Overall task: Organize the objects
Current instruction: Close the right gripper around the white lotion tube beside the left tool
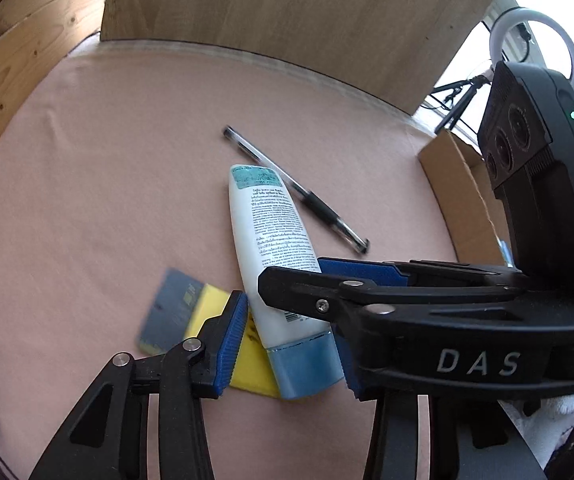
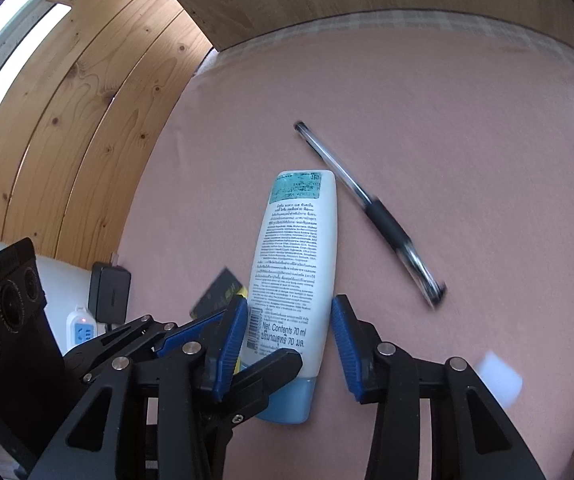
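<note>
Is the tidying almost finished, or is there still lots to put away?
Nothing looks put away yet. Both the left gripper and the right gripper are open around the white tube, not squeezing it. The pen, the yellow sponge and a dark card still lie loose on the pink cloth.

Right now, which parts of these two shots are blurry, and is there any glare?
Left wrist view: the dark card beside the yellow sponge is smeared; the window at upper right is blown out. Right wrist view: the pen is motion-streaked, while the tube print reads sharp.
</note>
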`<state>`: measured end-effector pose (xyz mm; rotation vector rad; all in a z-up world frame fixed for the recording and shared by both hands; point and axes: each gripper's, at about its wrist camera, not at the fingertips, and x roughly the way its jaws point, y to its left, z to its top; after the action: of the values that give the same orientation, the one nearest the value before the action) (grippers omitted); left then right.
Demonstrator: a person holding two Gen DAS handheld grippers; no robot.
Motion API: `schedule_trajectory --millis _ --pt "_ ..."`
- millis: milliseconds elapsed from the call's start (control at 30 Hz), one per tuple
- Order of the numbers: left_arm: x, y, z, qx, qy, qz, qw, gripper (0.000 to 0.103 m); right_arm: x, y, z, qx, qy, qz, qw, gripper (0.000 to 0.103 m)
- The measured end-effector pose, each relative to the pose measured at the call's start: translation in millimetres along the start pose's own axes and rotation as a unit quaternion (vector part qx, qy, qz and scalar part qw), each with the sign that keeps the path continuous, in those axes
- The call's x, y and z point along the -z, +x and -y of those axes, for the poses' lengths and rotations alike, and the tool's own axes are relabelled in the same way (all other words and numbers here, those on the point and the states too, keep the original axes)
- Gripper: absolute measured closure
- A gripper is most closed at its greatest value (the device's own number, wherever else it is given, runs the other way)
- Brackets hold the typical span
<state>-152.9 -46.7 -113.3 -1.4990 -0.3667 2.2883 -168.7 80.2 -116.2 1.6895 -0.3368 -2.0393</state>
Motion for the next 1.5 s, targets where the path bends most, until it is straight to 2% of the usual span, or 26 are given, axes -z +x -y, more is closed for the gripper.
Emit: schedule_trajectory --millis 233,433,600,733,867,1033,1100,1167,1200,1300,1367,1500 --pt "40.2 6.8 49.3 0.003 0.026 -0.017 0.9995 0.057 55.9 -33.0 35.1 -0.001 0.026 0.017 1.0 0.063" --pt "74.4 11.3 92.0 0.0 0.053 -0.027 0.9982 0.056 95.6 -59.1 49.0 0.03 0.02 0.036 0.999 0.063" --pt "96.7 18.4 113.0 0.002 0.068 -0.045 0.9967 0.052 117.4 -73.0 50.7 0.053 0.003 0.048 0.997 0.063" --pt "97.6 23.9 128.4 0.001 0.083 -0.052 0.9952 0.046 126.3 -78.2 52.3 0.067 -0.004 0.053 0.996 0.063" --pt "100.0 26.8 134.4 -0.001 0.092 -0.051 0.9945 0.046 126.7 -73.2 57.3 0.052 0.002 0.043 0.998 0.061" --pt "106.5 23.2 133.4 0.0 0.078 -0.044 0.996 0.044 127.2 -71.6 58.7 0.038 0.009 0.035 0.999 0.06" --pt "106.2 20.8 129.0 -0.002 0.072 -0.044 0.9965 0.042 128.6 -70.8 61.2 0.03 0.015 0.03 0.999 0.061" --pt "106.7 18.2 126.2 -0.008 0.07 -0.045 0.9965 0.033 129.6 -70.5 63.5 0.025 0.021 0.028 0.999 0.061" --pt "106.9 16.9 124.7 -0.012 0.069 -0.044 0.9966 0.032 130.4 -69.9 63.3 0.023 0.019 0.027 0.999 0.061" --pt "107.2 15.4 122.5 -0.009 0.07 -0.045 0.9964 0.033 132.3 -65.7 61.8 0.016 0.015 0.02 1.0 0.063" --pt "107.6 14.8 124.7 -0.005 0.073 -0.046 0.9963 0.041 133.5 -64.2 58.8 0.02 0.01 0.02 1.0 0.064" --pt "110.3 15.5 131.3 -0.002 0.069 -0.043 0.9967 0.042 133.9 -73.9 56.8 0.025 0.009 0.033 0.999 0.065"
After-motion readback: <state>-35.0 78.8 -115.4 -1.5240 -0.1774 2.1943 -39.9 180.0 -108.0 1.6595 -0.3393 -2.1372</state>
